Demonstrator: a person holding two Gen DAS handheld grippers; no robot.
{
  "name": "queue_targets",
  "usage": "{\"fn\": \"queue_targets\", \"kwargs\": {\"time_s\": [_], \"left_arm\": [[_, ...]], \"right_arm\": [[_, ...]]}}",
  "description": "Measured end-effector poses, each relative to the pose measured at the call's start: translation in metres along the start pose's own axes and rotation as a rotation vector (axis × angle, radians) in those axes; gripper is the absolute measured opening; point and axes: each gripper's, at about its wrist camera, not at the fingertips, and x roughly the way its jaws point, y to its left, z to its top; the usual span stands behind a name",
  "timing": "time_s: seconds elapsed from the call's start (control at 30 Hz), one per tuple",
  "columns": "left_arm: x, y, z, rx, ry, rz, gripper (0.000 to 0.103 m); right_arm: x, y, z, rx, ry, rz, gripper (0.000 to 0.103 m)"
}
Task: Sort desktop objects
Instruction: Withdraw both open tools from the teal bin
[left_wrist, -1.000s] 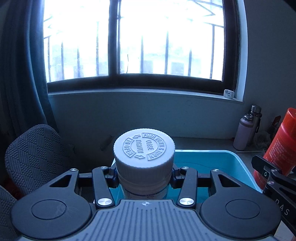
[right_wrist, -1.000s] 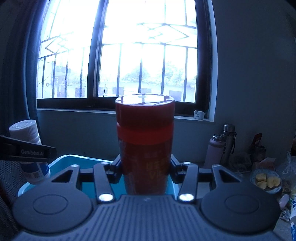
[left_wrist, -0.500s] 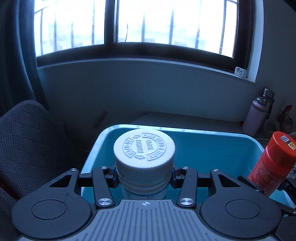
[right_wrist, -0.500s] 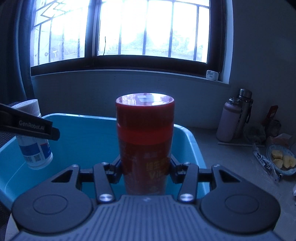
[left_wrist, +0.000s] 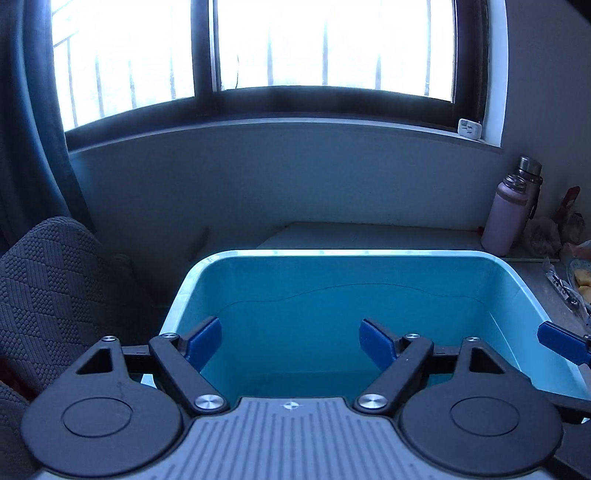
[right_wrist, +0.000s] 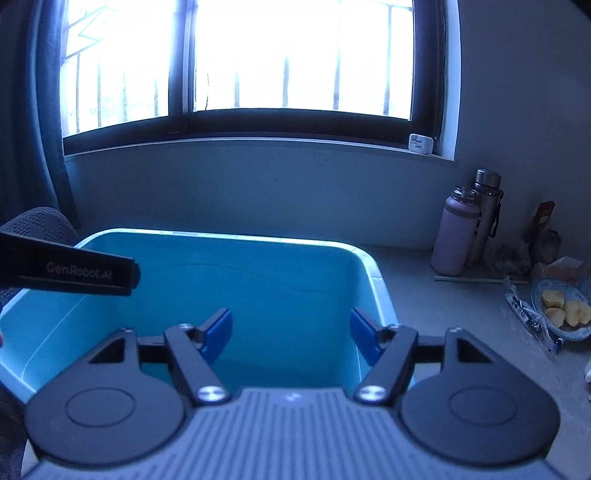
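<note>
Below both opening claws, teal bin glossy.

One blue bin. Two grippers. Two bottles. One plate of fruit. One chair. One window.

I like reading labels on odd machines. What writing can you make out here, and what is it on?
"GenRobot.AI": on the side of the left gripper, seen from the right wrist.
Packet beside the plate: print too small to read.
Device on the windowsill: markings too blurred.
</note>
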Motion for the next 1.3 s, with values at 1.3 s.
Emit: {"fn": "queue_targets", "kwargs": {"time_s": [1.3], "left_arm": [[-0.272,-0.026,-0.264,-0.041,0.008,-0.073,0.084]], "right_arm": [[-0.272,-0.047,-0.196,0.087,-0.024,-0.162,0.071]]}}
